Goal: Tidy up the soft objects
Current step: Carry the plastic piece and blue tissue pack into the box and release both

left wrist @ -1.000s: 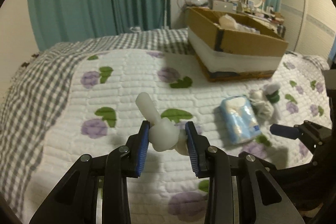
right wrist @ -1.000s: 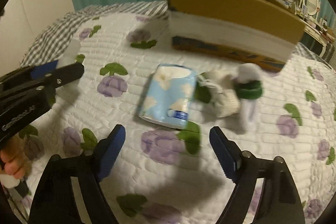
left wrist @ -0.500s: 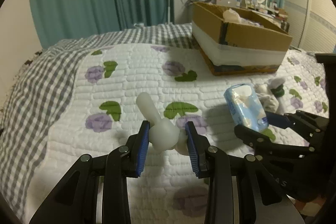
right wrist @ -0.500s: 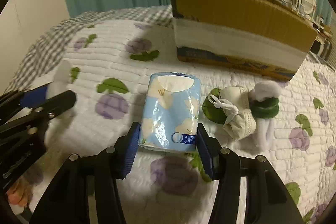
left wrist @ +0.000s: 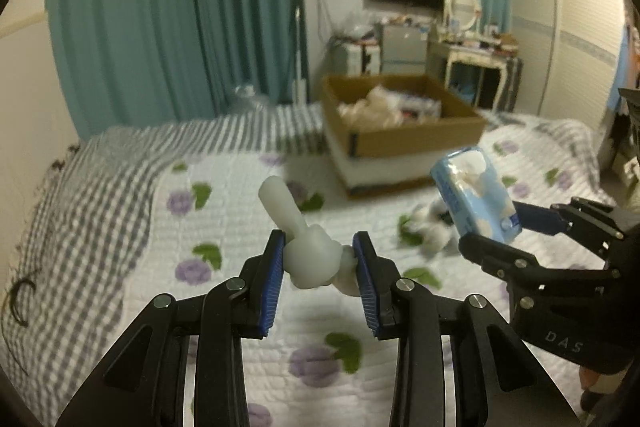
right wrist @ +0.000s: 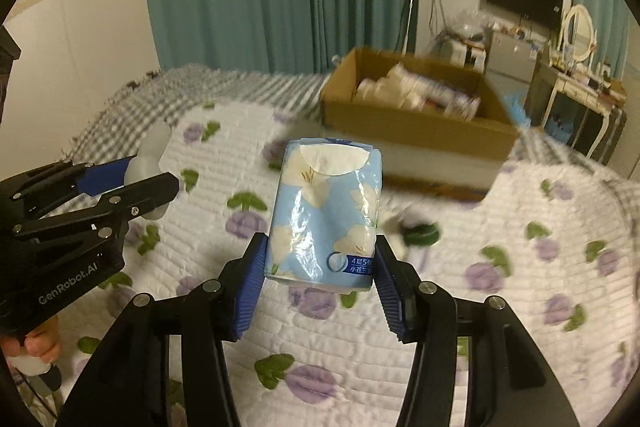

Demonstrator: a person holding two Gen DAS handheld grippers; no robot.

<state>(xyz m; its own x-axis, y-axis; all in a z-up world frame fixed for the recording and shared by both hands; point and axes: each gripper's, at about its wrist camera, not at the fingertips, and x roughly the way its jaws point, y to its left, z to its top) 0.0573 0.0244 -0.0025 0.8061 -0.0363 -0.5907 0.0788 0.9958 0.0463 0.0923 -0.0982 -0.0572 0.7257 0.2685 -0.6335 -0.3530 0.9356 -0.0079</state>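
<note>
My left gripper (left wrist: 319,247) is shut on a white soft toy (left wrist: 308,259) with a long ear sticking up, held above the quilt. My right gripper (right wrist: 320,259) is shut on a light blue tissue pack (right wrist: 324,215) with white flowers, also lifted off the bed; the pack shows in the left wrist view (left wrist: 474,197) to the right. The left gripper with the white toy (right wrist: 152,151) shows at the left of the right wrist view. An open cardboard box (left wrist: 400,135) with several soft items stands on the bed beyond both grippers (right wrist: 412,123).
A white sock bundle with a green band (left wrist: 430,227) lies on the flowered quilt (left wrist: 224,211) near the box. Teal curtains (left wrist: 180,19) hang behind the bed. A dresser with a mirror (left wrist: 464,39) and a TV stand at the back right.
Both grippers have risen with their loads, so the open top of the box is now visible. The tissue pack was grasped and lifted off the quilt within the last second.
</note>
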